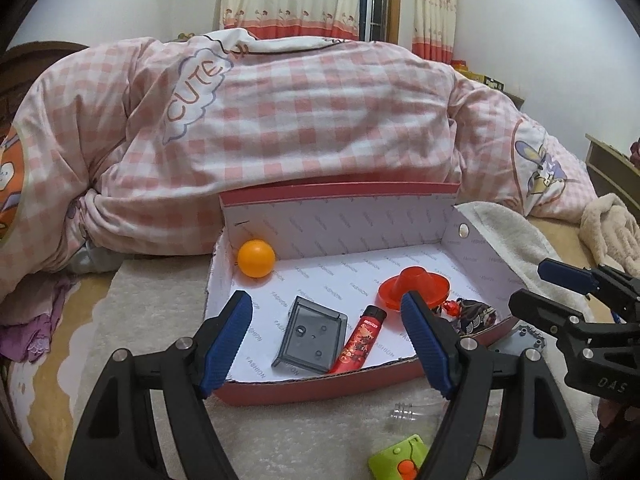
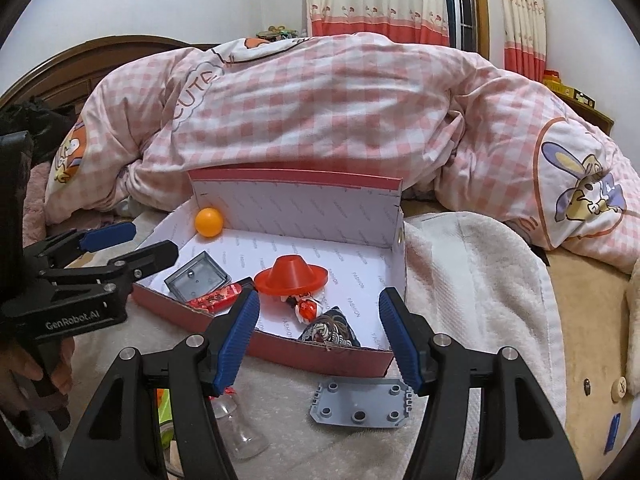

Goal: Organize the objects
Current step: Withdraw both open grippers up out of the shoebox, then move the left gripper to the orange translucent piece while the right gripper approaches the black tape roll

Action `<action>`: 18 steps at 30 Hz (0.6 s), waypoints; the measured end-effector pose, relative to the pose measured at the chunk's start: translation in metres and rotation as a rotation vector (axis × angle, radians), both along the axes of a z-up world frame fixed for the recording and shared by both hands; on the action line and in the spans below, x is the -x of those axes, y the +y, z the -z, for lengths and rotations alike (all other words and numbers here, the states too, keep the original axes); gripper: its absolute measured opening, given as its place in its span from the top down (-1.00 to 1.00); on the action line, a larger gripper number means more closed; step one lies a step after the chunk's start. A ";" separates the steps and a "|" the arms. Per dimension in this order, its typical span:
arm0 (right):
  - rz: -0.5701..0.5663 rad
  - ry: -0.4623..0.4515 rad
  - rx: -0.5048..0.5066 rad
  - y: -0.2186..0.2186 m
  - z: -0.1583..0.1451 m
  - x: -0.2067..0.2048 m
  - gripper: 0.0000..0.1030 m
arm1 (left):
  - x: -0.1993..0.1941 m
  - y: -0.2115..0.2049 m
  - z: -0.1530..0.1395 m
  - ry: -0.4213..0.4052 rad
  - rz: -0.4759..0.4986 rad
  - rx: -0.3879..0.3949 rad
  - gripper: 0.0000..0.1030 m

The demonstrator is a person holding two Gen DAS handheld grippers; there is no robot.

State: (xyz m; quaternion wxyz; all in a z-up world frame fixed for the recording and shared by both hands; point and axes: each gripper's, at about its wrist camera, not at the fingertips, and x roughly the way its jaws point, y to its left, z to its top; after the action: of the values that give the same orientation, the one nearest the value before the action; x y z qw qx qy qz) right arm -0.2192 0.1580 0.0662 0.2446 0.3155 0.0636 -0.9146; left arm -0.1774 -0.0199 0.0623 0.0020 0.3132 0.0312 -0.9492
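Ahead of both your tongs sits the red cardboard box (image 1: 320, 390), its white lining printed with "FASHION", backed up against a heap of pink checked quilt (image 1: 300, 120). Inside it, an orange ball (image 1: 256, 258) rests in the far corner on your left gripper's left side. A smoky grey tray (image 1: 310, 334) and a red lighter (image 1: 362, 340) lie side by side, touching, straight ahead between your left gripper's (image 1: 326, 342) fingers. A red hat-shaped piece (image 1: 412, 286) sits further right, with a dark patterned pouch (image 2: 334, 330) and a small red-and-white trinket (image 2: 306, 307) just in front of your right gripper (image 2: 318, 338).

Outside the box, on the towel (image 2: 460, 272), a grey studded plate (image 2: 360, 402) lies just below the near wall, beneath your right gripper's right finger. A clear plastic bottle (image 2: 240, 428) lies under that gripper's left finger (its cap end is hidden). A lime-green gadget (image 1: 396, 462) with an orange button sits low by your left gripper's right finger. The box's near wall stands between both tongs and the things inside.

Your left gripper is spread wide and holds nothing, its tips hanging over the near wall. Your right gripper is likewise wide apart and empty, touching nothing that you can see.
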 end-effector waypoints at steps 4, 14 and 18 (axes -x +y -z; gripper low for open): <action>-0.004 -0.003 0.010 0.003 -0.001 -0.005 -0.24 | -0.007 -0.003 -0.003 0.011 0.011 0.001 -0.51; -0.039 0.012 0.009 0.008 -0.005 -0.023 -0.24 | -0.029 -0.004 -0.011 0.021 0.051 0.016 -0.51; -0.043 0.007 0.016 0.009 -0.005 -0.025 -0.24 | -0.040 0.001 -0.013 0.024 0.081 0.032 -0.51</action>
State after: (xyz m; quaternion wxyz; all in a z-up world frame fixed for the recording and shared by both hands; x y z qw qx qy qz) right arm -0.1941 0.1671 0.0715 0.2664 0.3090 0.0641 -0.9107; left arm -0.1376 -0.0185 0.0748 -0.0318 0.3026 0.0035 -0.9526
